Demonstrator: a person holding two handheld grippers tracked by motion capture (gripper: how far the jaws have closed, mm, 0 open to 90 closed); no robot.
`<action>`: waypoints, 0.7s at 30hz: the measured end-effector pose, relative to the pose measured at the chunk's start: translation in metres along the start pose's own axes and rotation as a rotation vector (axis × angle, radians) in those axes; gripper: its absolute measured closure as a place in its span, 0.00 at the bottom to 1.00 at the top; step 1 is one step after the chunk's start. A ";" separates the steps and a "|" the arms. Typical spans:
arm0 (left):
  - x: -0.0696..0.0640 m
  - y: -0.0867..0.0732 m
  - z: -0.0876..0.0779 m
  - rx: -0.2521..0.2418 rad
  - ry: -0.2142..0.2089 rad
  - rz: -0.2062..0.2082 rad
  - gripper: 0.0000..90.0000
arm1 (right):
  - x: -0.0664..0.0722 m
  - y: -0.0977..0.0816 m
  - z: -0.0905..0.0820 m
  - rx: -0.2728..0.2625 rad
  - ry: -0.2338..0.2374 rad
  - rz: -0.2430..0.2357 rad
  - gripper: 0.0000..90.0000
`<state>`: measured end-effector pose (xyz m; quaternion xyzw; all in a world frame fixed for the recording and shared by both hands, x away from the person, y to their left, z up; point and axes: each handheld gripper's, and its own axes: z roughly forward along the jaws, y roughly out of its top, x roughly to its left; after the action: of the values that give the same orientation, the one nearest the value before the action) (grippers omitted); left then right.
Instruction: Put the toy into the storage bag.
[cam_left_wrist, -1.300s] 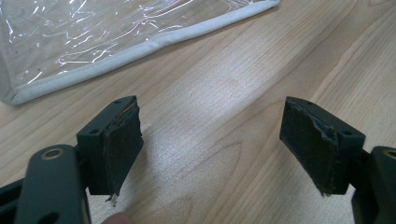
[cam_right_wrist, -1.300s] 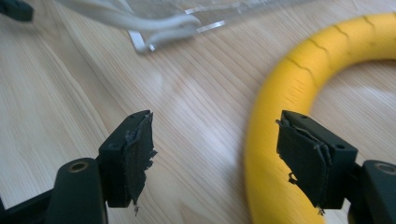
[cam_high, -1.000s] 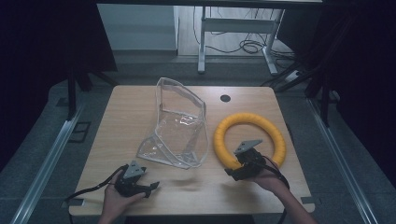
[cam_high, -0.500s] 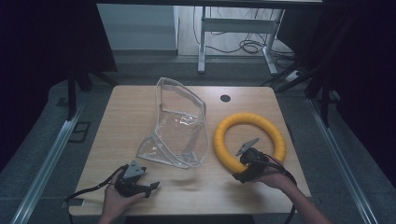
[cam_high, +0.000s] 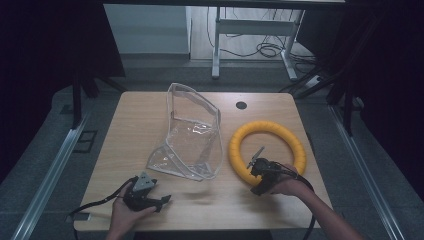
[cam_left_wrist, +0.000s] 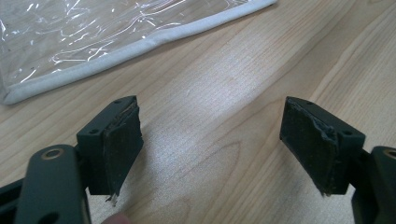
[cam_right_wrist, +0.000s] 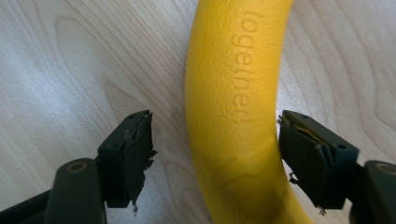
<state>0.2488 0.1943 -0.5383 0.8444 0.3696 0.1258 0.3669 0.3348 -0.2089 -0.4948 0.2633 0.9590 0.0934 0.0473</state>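
The yellow ring (cam_high: 266, 150) lies flat on the right side of the bench (cam_high: 130, 125), & its near-left bend runs straight up between the jaws of the right tongs (cam_right_wrist: 215, 158). Those tongs are spread wide, one jaw each side, not pinching yet. The left tongs (cam_high: 161, 201) are spread too, far off by the clear bag (cam_high: 192, 140).

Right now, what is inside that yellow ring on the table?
Inside the yellow ring lies bare wooden table. The right claw, open, straddles its near side, and the person's hand covers a little of the tabletop there.
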 end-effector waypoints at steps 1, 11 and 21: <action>0.000 0.000 0.000 0.000 0.000 0.000 0.23 | -0.001 0.002 0.003 0.011 0.004 -0.010 0.36; -0.001 0.000 0.001 -0.003 -0.004 -0.003 0.23 | -0.008 0.005 0.008 0.033 0.022 -0.019 0.49; -0.001 0.001 -0.002 -0.041 0.016 -0.009 0.23 | -0.018 0.014 0.007 0.076 0.087 -0.057 0.56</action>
<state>0.2474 0.1945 -0.5362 0.8339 0.3739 0.1386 0.3816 0.3581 -0.2055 -0.4984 0.2332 0.9701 0.0668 -0.0017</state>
